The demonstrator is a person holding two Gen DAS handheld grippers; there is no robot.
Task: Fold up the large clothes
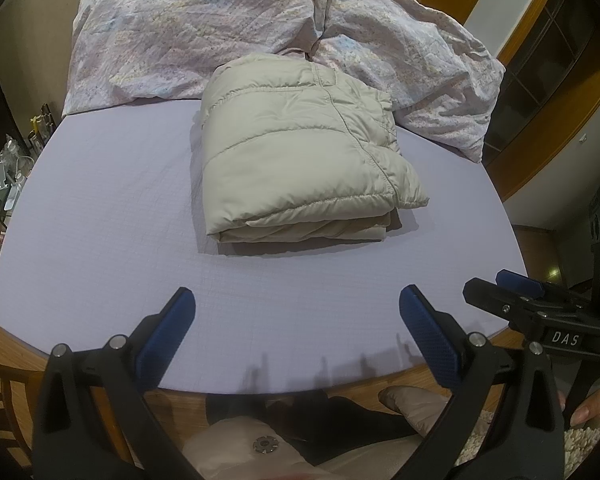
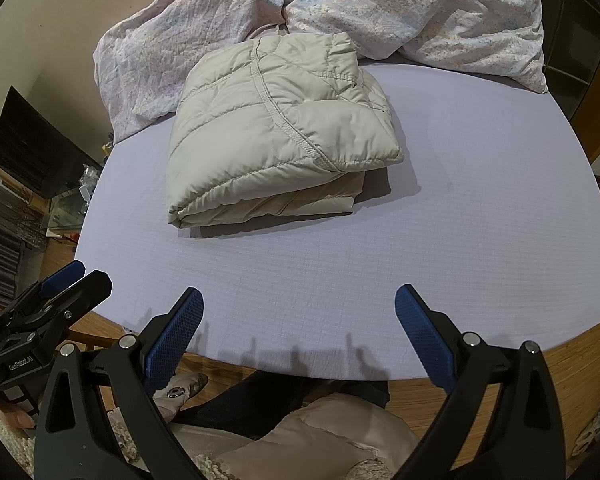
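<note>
Holding both claws wide, empty, near edge | jacket [image 1: 300, 148] folded mid-bed | risk: puffy top layer springs open

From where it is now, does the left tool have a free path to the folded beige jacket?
Probably yes. The left tool is open, and only bare lavender table lies between it and the jacket.

Jacket [image 1: 300, 148] on bed [image 1: 112, 208] (before quilt [image 1: 172, 28])
</note>
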